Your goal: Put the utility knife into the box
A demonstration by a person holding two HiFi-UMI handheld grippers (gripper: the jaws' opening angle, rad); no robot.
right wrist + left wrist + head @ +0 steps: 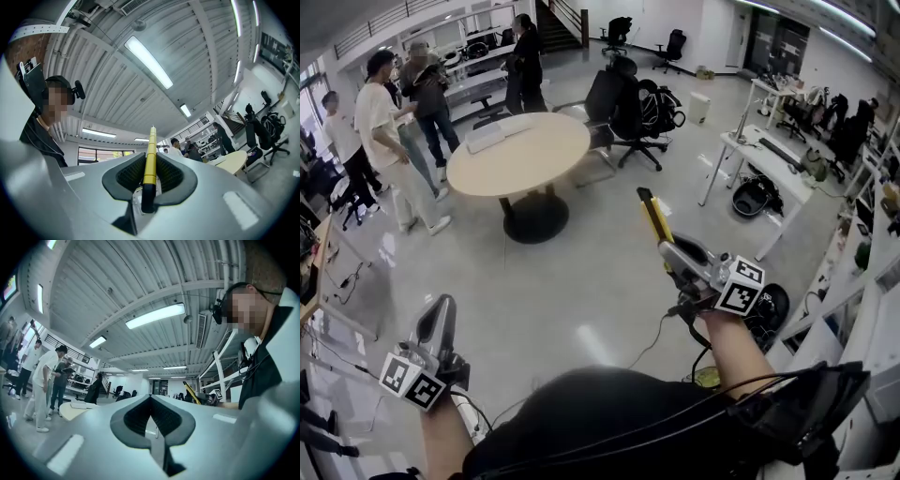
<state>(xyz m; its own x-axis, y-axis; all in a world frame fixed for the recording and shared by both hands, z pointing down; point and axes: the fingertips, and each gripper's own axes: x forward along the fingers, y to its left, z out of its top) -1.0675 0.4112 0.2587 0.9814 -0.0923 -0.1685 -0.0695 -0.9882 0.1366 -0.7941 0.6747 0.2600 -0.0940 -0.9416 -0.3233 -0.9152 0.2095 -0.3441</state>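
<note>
The utility knife [654,217] is yellow with a black butt, and it sticks up and away from my right gripper [673,255], which is shut on it at mid-air height above the floor. In the right gripper view the knife [150,154] runs straight out between the pads towards the ceiling. My left gripper [442,307] hangs at the lower left, jaws together with nothing between them, and its own view shows the same [151,401]. That view also catches the knife [191,392] off to the right. I see no box that I can tell for sure.
A round beige table [544,159] stands ahead with a flat white object [497,134] on it. Several people [384,131] stand at the left. Black office chairs [628,108] are behind the table, a white desk [769,155] at the right, and a cable [652,345] on the floor.
</note>
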